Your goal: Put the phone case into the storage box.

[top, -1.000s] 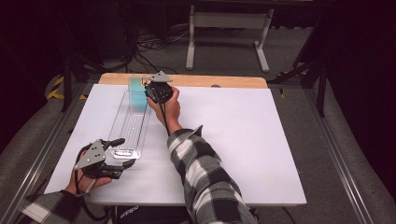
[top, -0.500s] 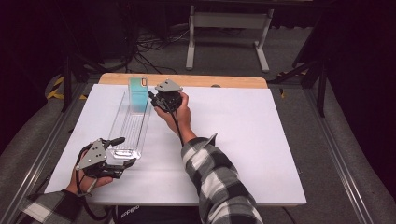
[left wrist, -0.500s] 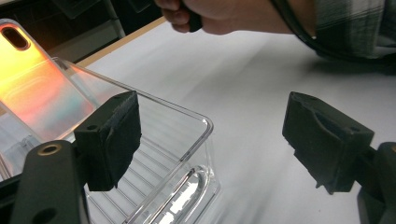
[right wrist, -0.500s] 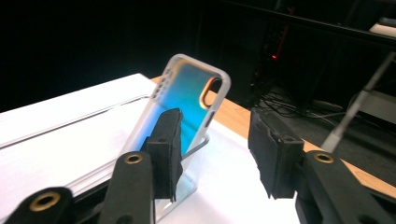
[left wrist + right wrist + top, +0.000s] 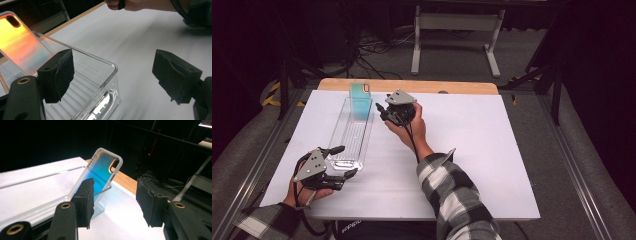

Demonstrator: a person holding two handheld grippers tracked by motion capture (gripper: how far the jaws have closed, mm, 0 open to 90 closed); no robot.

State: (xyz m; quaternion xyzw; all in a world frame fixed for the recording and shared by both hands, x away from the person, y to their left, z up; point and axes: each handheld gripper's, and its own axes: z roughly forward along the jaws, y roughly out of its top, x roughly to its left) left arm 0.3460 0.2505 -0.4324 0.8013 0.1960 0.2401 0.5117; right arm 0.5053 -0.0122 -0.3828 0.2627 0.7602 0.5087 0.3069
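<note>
At the near left of the white-topped bench [image 5: 472,150], the left claw [image 5: 343,160] rests in the person's left hand [image 5: 312,192] with its jaws spread wide, straddling the near end of a long clear plastic tray [image 5: 351,134] without touching it. In the left gripper view the tray's near corner [image 5: 110,75] sits between the two black pads [image 5: 58,75], closer to one than the other. The tray runs lengthwise away from the person toward the bench's wooden far edge [image 5: 412,86]. At its far end a phone case [image 5: 360,95] with a clear rim and a teal, iridescent back stands tilted, leaning against the tray's far wall. Just right of that end, the right claw [image 5: 383,113] is held above the bench by a hand in a plaid sleeve [image 5: 452,195], jaws parted and gripping nothing. In the right gripper view the phone case [image 5: 102,167] shows beyond the parted pads, camera cutout uppermost.
</note>
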